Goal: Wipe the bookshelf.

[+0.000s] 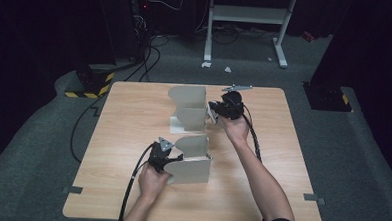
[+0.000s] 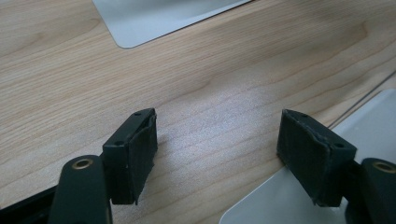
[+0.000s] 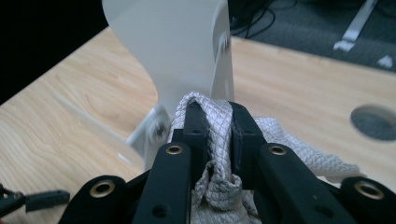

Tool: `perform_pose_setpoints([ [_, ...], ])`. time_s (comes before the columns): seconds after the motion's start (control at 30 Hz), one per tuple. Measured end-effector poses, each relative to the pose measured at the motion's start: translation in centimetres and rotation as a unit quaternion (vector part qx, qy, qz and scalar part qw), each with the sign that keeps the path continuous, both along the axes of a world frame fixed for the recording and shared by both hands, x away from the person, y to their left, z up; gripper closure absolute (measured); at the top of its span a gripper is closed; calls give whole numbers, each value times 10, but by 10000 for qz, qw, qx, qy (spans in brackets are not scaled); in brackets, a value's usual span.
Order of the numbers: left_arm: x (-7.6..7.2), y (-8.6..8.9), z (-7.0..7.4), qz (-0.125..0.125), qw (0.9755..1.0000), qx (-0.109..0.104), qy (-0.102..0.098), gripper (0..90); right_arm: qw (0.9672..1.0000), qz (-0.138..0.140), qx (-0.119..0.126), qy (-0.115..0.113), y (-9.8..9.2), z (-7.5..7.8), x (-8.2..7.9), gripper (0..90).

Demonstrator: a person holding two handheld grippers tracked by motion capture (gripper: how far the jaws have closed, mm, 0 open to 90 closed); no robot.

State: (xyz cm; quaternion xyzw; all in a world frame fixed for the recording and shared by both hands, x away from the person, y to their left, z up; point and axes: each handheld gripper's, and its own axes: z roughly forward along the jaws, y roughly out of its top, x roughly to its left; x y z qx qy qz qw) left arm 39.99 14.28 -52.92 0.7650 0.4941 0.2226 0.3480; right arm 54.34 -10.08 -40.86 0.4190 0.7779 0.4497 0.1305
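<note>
Far metal bookend (image 1: 188,110) stands upright at table (image 1: 134,113) centre, blocks passage at 9 o'clock of right gripper (image 1: 213,110). Near metal bookend (image 1: 192,160) upright at 3 o'clock of left gripper (image 1: 174,159), just beside it. Narrow gap between two bookends. Open wood at 9 o'clock of both bookends, wide room. Right table side at 3 o'clock free. Left jaws stand apart over bare wood, bookend base (image 2: 280,200) under right pad.

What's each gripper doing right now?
Left gripper: open, nothing between the jaws.
Right gripper: shut on the grey quilted cloth.
</note>
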Motion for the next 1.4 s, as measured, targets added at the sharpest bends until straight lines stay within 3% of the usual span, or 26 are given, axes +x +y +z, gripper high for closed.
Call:
perform_pose_setpoints([
  [0.17,0,0,0,-8,10000,9,-4,290,9999,-65,3,-158,3,14,5,802],
  [0.43,0,0,0,-21,10000,0,0,291,9995,-178,99,-240,7,17,16,801],
  [0.77,0,0,0,-27,10000,0,-6,292,9992,-211,-182,287,13,-25,29,801],
  [1.0,0,0,0,-29,10000,3,-8,293,9947,-198,-438,904,16,-64,34,800],
  [1.07,0,0,0,-34,10000,1,-10,292,9943,-187,-416,962,17,-67,34,799],
  [1.2,0,0,0,-44,10000,6,-12,293,9946,-169,-548,866,19,-59,32,799],
  [1.27,0,0,0,-46,10000,7,-16,293,9963,-190,-359,761,15,-50,30,799],
  [1.4,0,0,0,-49,10000,4,-14,295,9983,-174,-281,488,13,-27,28,799],
])
